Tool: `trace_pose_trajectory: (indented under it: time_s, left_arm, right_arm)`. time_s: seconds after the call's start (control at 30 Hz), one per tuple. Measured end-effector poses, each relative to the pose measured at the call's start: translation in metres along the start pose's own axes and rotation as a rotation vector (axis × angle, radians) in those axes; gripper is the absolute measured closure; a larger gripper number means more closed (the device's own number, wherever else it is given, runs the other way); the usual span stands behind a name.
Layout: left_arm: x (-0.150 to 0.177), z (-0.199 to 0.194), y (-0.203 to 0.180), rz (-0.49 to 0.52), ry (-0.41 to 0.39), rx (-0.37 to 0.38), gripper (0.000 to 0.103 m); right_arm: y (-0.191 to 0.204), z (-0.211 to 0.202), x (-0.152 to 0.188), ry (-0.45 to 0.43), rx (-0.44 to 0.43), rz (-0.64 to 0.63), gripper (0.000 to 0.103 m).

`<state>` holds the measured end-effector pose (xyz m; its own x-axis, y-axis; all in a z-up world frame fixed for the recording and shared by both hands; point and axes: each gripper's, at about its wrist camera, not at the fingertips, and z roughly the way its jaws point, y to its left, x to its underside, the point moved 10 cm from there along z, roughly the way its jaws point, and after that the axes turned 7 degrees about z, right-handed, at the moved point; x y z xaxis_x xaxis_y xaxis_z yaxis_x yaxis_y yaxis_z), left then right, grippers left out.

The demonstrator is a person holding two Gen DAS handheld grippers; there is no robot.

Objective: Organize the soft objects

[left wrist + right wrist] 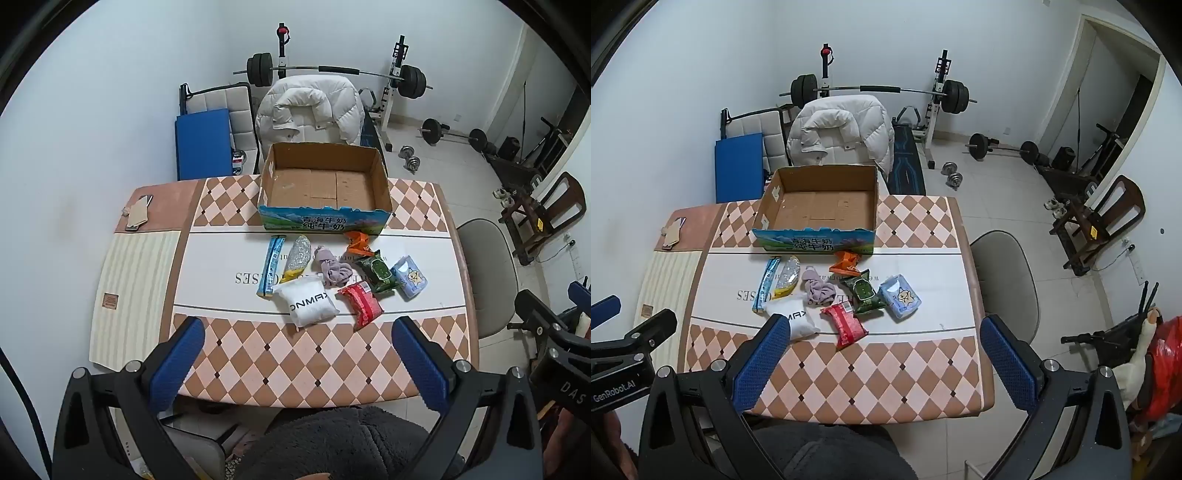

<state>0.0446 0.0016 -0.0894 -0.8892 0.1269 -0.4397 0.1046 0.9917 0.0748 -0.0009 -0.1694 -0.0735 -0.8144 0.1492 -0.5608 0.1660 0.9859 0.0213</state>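
Both your claws, left claw point(297, 354) and right claw point(882, 350), gape wide and hold nothing. The white pouch point(307, 300) lies on the worktop point(295, 365) straight ahead of the left, nearest, short of the box point(325, 218).

Both wrist cams sit high at the tabletop point(325, 354) near edge, tilted down and forward, well back. Right view is offset right. Shared: cardboard box point(325, 184), packets.

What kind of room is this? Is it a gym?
Probably a spare room at home used as a gym. A barbell sits on a rack behind the tiled-pattern table, dumbbells lie on the floor, and a white puffy jacket hangs over a chair.
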Motion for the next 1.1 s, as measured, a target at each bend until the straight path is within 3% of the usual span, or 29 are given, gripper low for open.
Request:
trace_pose_trajectory:
  time_s: [0.77, 1.1]
  left_arm:
    - [-0.001, 0.0, -0.001, -0.009, -0.008, 0.016, 0.0]
    - [-0.025, -0.018, 0.006, -0.01, -0.018, 0.016, 0.0]
  right_arm:
    - [0.002, -0.018, -0.007, -0.018, 0.022, -0.021, 0.0]
    - [-0.001, -0.021, -0.009, -0.034, 0.023, -0.028, 0.0]
